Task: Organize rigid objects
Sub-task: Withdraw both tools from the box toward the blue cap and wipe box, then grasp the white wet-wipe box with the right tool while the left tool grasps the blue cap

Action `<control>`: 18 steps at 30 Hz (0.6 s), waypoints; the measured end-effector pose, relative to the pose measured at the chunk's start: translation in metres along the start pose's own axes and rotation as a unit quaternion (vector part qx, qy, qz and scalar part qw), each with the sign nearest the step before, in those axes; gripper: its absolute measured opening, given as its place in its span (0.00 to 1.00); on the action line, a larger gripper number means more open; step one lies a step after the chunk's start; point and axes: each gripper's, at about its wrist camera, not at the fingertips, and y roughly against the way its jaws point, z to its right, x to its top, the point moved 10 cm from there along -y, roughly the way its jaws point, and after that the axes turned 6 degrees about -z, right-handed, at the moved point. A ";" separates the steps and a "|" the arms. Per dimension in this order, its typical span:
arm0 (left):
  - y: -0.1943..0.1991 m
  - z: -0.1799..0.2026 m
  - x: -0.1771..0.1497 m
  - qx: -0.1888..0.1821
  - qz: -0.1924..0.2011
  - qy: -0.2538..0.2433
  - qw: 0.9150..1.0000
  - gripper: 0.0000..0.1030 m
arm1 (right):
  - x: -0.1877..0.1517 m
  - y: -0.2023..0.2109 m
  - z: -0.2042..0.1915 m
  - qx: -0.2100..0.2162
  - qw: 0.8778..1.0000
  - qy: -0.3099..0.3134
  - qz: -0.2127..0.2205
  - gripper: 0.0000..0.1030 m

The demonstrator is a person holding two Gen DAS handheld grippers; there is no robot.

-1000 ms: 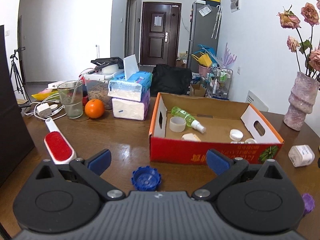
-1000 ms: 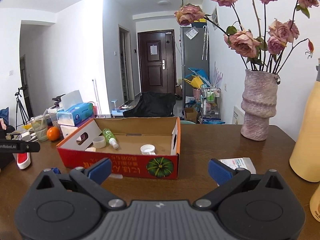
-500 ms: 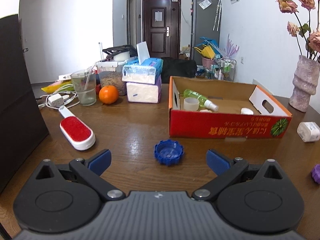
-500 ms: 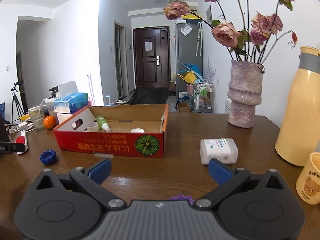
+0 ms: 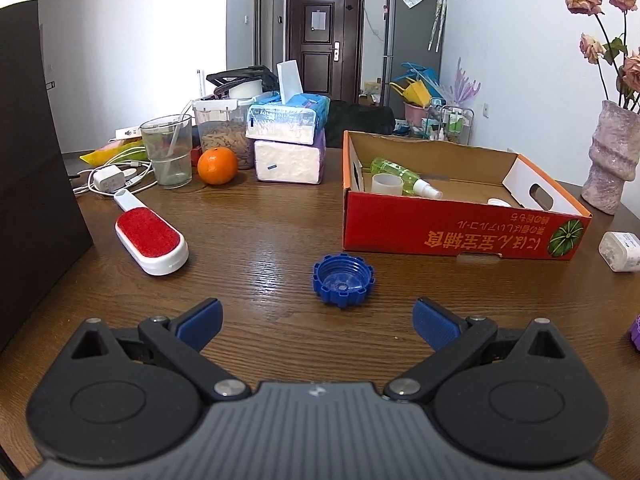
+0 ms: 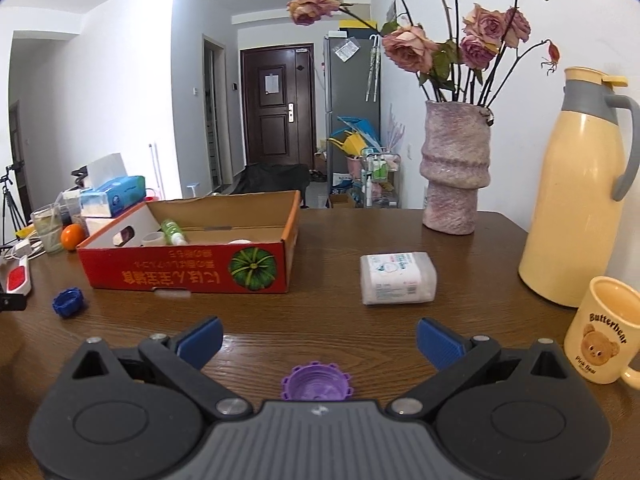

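A red cardboard box [image 5: 460, 236] [image 6: 188, 272] sits on the wooden table with a green spray bottle [image 5: 404, 178], a tape roll [image 5: 387, 185] and a white lid inside. A blue cap [image 5: 343, 280] [image 6: 69, 303] lies just ahead of my open left gripper [image 5: 318, 322]. A purple cap [image 6: 317, 386] lies between and behind the fingers of my open right gripper [image 6: 319, 340]. A white plastic container [image 6: 397, 278] [image 5: 622, 251] lies right of the box. A red lint brush [image 5: 150, 238] rests at the left.
Tissue packs [image 5: 289, 144], an orange [image 5: 217, 166], a glass [image 5: 167, 151] and a charger [image 5: 107, 179] stand at the back left. A flower vase [image 6: 456, 170], a yellow thermos [image 6: 582, 196] and a bear mug [image 6: 606, 330] stand at the right.
Both grippers have pulled back from the box and dropped lower. The blue cap now lies farther ahead of the left gripper, and the purple cap has come into the right wrist view.
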 end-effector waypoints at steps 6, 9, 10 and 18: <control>-0.004 0.000 -0.001 0.006 -0.006 -0.002 1.000 1.00 | 0.010 -0.003 0.011 -0.013 1.000 0.005 0.000 1.00; -0.006 0.000 -0.002 0.008 -0.008 -0.002 1.000 1.00 | 0.016 -0.009 0.017 -0.018 1.000 0.008 -0.001 1.00; -0.007 0.000 -0.002 0.009 -0.009 -0.002 1.000 1.00 | 0.018 -0.012 0.020 -0.021 1.000 0.008 -0.003 1.00; -0.012 -0.001 -0.003 0.016 -0.015 0.002 1.000 1.00 | 0.037 -0.047 0.043 -0.036 0.999 0.001 -0.025 1.00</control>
